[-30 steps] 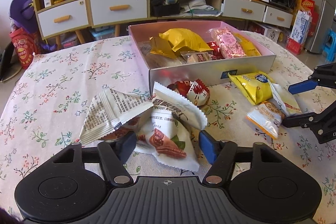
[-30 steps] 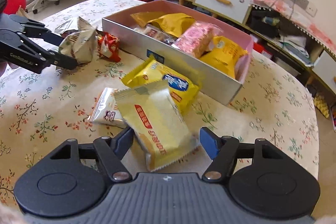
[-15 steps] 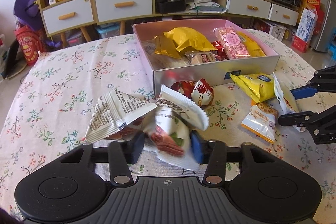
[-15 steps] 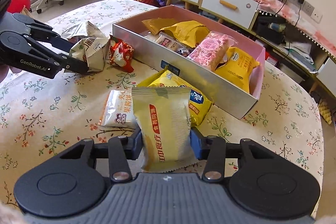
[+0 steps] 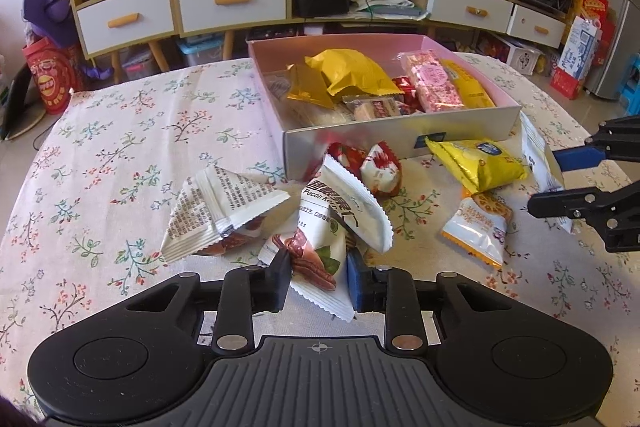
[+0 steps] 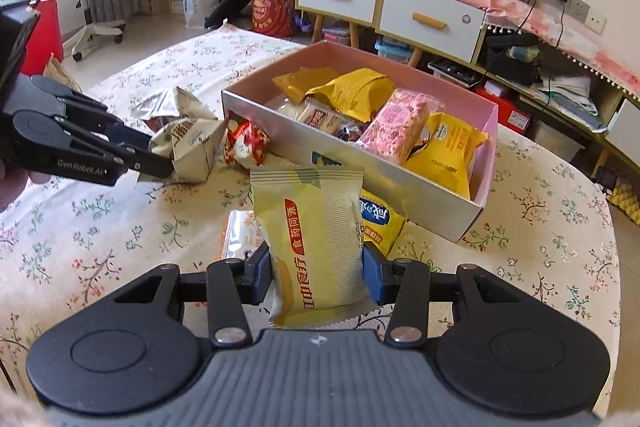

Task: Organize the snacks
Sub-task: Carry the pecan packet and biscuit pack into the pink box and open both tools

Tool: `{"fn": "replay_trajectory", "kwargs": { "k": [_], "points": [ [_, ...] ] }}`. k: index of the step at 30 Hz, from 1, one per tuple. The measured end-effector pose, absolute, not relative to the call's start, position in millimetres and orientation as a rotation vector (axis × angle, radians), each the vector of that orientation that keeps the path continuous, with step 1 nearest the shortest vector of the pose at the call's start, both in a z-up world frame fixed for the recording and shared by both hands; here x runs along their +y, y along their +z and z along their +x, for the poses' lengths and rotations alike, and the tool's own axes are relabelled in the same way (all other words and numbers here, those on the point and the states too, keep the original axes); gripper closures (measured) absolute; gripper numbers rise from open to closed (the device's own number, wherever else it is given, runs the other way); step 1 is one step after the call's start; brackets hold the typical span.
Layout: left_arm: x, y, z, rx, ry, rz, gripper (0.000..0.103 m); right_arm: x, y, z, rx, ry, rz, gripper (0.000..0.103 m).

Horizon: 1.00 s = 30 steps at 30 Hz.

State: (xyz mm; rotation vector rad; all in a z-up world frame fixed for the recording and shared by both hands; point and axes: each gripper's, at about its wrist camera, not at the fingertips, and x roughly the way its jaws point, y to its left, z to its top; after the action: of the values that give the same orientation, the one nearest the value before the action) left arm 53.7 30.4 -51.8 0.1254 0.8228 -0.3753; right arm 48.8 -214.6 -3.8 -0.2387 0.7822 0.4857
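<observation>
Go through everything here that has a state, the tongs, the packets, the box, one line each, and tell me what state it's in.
Left tongs: shut on the white pecan snack packet.
Right tongs: shut on the pale yellow packet with a red label, held upright.
Pink open-top cardboard box: lidless, partly filled with snacks.
White triangular printed packet: sealed, lying on the tablecloth.
Bright yellow packet with a blue logo: lying outside the box.

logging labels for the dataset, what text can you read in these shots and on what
"Pecan" on the white pecan packet in the left gripper.
"GenRobot.AI" on the left gripper's side.
"食药同源" on the yellow packet in the right gripper.
Fine print on the other packets: too small.
</observation>
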Motion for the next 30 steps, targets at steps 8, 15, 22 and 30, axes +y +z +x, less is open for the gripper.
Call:
{"fn": "replay_trajectory", "kwargs": {
  "k": [8,15,22,30],
  "points": [
    [24.9,-43.0,46.7,0.818,-0.407,0.113,0.077,-217.3,5.8,50.4,0.763,0.48,-0.193,0.061],
    [18.5,-28.1,40.2,0.8,-0.441,0.091,0.077,-216.2,15.7,52.5,0.745,0.464,-0.153,0.061],
    [12.7,-8.8,41.2,0.776,-0.451,0.057,0.077,-213.5,28.2,63.2,0.715,0.424,-0.098,0.061],
    [-0.3,9.0,66.5,0.749,-0.428,0.046,0.077,-215.1,35.7,89.3,0.695,0.35,-0.023,0.061]
  ]
}}
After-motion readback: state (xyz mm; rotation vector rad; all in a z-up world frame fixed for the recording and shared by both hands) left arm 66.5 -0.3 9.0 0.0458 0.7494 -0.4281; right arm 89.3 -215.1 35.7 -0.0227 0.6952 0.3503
